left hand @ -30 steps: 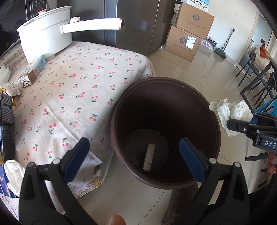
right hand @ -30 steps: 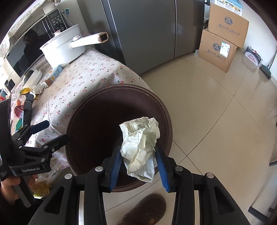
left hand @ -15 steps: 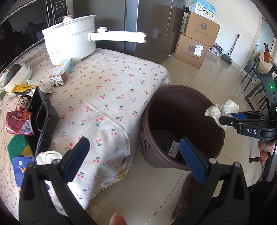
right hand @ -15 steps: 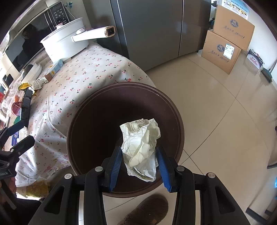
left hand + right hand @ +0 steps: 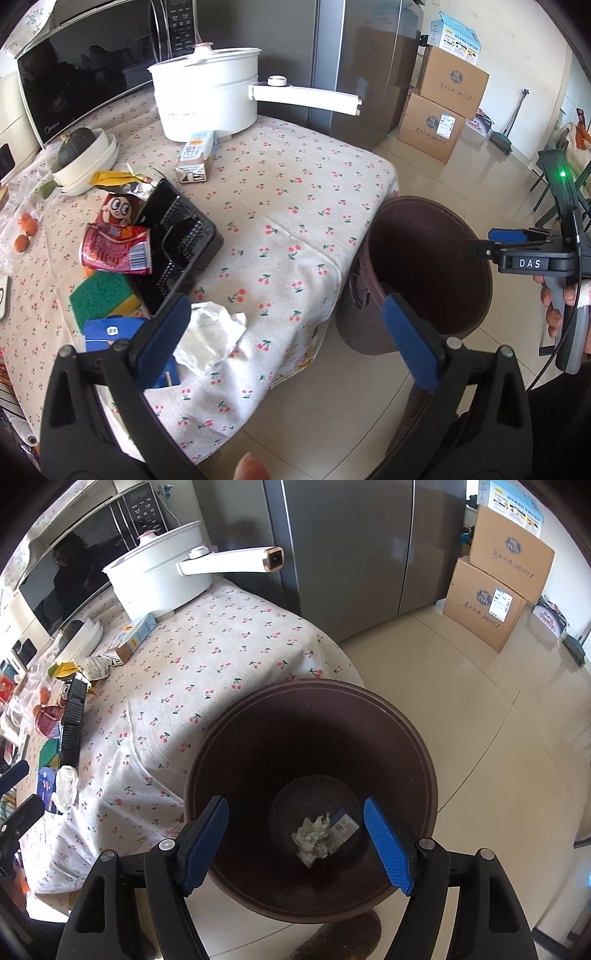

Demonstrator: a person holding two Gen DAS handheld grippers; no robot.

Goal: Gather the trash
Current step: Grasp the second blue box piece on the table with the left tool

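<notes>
On the cherry-print tablecloth (image 5: 295, 192), going left to right, lie a crushed red snack packet (image 5: 118, 243), a black tray (image 5: 177, 251), a small milk carton (image 5: 195, 158) in front of the white pot (image 5: 207, 99), and a crumpled white wrapper (image 5: 210, 339) near the table's front edge, just ahead of the left gripper (image 5: 284, 339), whose jaws stand wide apart and empty. To the right, beside the table, the brown bin (image 5: 424, 775) stands on the floor, and the right gripper (image 5: 295, 842) hangs above its mouth with jaws spread, gripping nothing. A crumpled paper ball (image 5: 312, 834) rests on the bin's bottom against what looks like a small dark printed packet (image 5: 343, 825), though it is too dim there to be sure.
</notes>
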